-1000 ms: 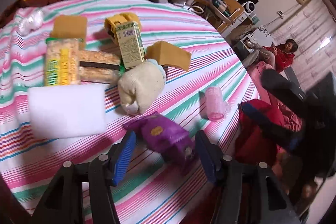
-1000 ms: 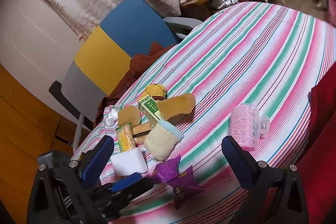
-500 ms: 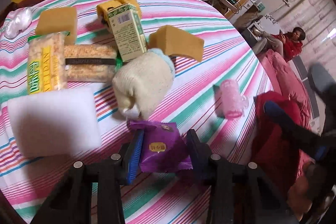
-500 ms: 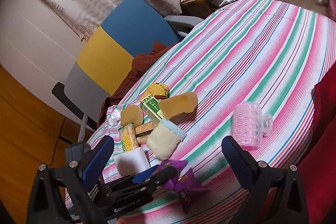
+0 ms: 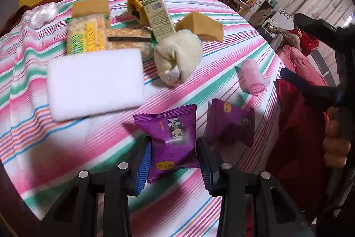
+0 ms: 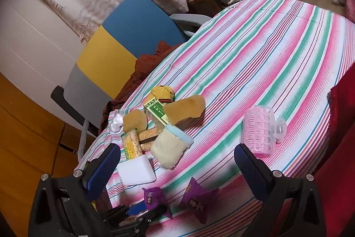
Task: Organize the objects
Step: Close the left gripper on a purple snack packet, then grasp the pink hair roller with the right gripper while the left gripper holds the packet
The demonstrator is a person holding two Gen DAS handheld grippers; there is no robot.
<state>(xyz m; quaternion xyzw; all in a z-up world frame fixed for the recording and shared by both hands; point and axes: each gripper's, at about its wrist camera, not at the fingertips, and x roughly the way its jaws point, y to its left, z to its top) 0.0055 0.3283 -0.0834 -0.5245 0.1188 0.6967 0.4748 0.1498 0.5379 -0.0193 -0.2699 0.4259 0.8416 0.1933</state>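
The left wrist view shows close detail that the right wrist view lacks: the left gripper (image 5: 173,161) has its blue pads pressed against both sides of a purple snack packet (image 5: 170,137), whose cartoon print and yellow label are readable. It also shows the person's hand (image 5: 336,143) on the right gripper's handle at the far right. The right wrist view alone shows the blue and yellow chair back (image 6: 124,41) beyond the striped tablecloth (image 6: 266,48).

The packet is crinkled foil with serrated ends, lying on the cloth between the left gripper's fingers. A second purple packet (image 5: 230,123) lies just to its right, outside the jaws. Ahead of the left gripper sit a white sponge (image 5: 95,83) and a cream sock (image 5: 179,57).

The right gripper (image 6: 175,172) hangs with its fingers spread wide, holding nothing; a pink hair roller (image 6: 259,130) lies just ahead of its right finger.
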